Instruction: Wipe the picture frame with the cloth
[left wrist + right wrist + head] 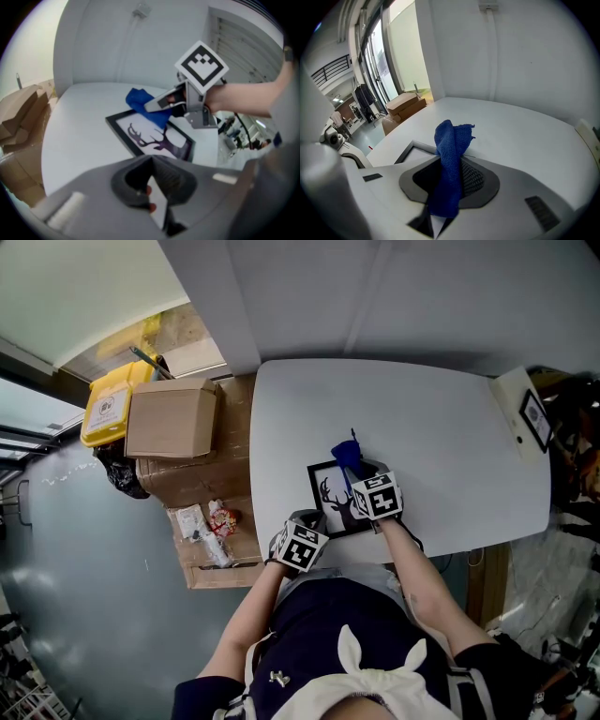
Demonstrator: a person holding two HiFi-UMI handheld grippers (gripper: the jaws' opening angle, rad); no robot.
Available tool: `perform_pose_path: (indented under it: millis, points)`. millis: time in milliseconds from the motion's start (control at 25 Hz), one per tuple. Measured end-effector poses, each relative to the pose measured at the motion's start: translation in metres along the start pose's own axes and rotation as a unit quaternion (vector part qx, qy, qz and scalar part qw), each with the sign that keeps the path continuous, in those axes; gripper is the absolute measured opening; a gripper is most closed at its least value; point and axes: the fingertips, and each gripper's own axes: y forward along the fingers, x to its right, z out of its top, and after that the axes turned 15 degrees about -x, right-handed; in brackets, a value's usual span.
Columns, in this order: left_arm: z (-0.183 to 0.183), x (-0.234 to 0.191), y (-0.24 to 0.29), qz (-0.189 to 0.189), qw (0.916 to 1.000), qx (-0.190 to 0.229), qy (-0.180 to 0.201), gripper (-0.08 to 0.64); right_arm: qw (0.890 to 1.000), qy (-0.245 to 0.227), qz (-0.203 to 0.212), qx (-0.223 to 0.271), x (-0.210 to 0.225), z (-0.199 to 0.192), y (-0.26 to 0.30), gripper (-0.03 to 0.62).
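Right tool [446,190] clamps the blue cloth [451,145] over the black picture frame [150,138], which lies flat near the white tabletop's [422,418] front edge. Left tool [152,185] hovers beside the frame, jaws together, empty.

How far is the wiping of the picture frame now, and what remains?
Done: the right gripper has the blue cloth clamped in its jaws. In hand: the cloth is over the far edge of the picture frame on the table. The left gripper is shut, not on the frame. Left: the wiping itself; how much is already wiped does not show.
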Motion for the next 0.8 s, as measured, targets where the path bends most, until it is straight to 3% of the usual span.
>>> perform_pose_path:
  millis: [800]
  points:
    - [-0.001, -0.002, 0.0, -0.001, 1.0, 0.001, -0.005, 0.002, 0.999, 0.045, -0.029, 0.008, 0.032, -0.02, -0.015, 0.094]
